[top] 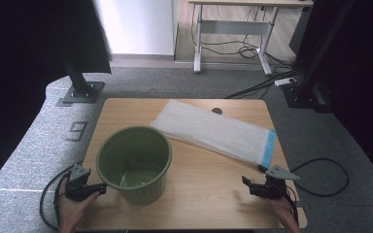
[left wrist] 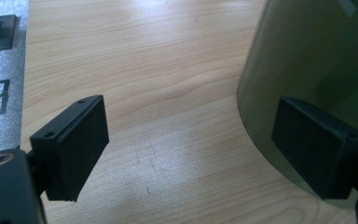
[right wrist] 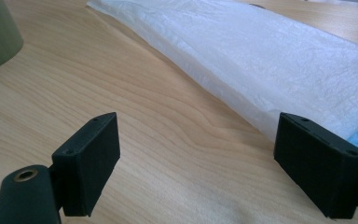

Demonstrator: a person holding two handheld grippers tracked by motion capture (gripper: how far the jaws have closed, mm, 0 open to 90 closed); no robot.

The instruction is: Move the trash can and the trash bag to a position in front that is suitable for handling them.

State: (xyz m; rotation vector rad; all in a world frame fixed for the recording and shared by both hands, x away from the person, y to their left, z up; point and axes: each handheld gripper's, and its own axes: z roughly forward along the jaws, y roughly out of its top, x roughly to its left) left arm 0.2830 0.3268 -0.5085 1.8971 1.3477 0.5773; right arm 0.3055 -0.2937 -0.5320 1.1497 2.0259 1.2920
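So: green bin [top: 135,165] just beside the left gripper [top: 88,188] | white bag [top: 213,132] near the right gripper [top: 256,187], up-table | both wide open, holding nothing | 1 bin, 1 bag

The green bin [top: 135,163] stands just beside the left gripper [top: 98,188] and blocks its way toward the middle of the table [top: 209,184]. Bare wood lies between the bin and the right gripper [top: 248,185]. The white bag [top: 213,132] lies flat across the far right part, low enough to pass over.
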